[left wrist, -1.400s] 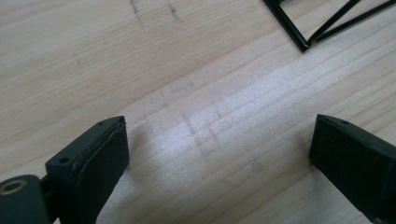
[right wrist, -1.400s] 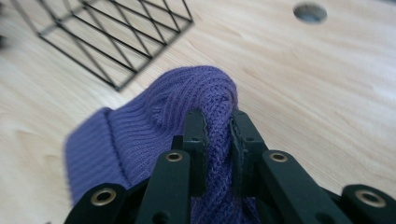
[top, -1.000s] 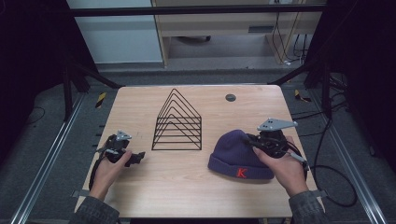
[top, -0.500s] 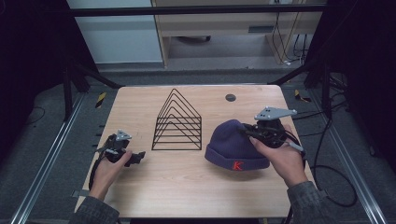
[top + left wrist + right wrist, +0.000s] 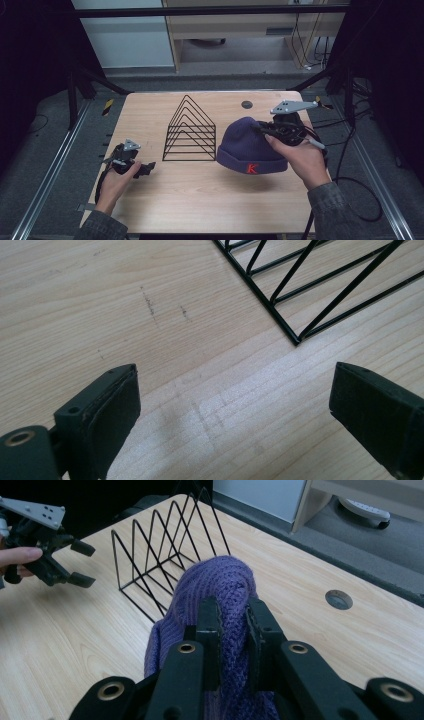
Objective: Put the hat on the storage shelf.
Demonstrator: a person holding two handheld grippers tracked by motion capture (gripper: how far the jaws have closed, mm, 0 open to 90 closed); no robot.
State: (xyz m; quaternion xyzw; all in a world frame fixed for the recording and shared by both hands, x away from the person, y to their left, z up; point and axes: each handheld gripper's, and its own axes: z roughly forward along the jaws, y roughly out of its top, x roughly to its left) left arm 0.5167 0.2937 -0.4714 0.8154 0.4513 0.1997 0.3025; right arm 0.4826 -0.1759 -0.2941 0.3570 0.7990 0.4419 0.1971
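A purple knit beanie [image 5: 247,145] with a red letter on its cuff hangs lifted at the table's right half, its cuff low near the wood. My right gripper [image 5: 260,131] is shut on its crown; in the right gripper view the two pads pinch a fold of the knit beanie [image 5: 220,592]. A black wire rack [image 5: 191,131] of triangular loops stands at mid-table, left of the beanie. My left gripper [image 5: 148,168] rests at the table's left, open, with bare wood between its jaws and the wire rack's corner [image 5: 295,337] ahead.
A round grommet hole [image 5: 246,104] sits at the table's [image 5: 200,195] far side behind the beanie. Cables trail off the right edge. In the right gripper view, the left gripper [image 5: 80,562] shows at far left, beyond the wire rack [image 5: 160,555].
My right gripper has risen and shifted left with the beanie's crown in it, pulling the beanie up off the table. The left gripper has stayed put.
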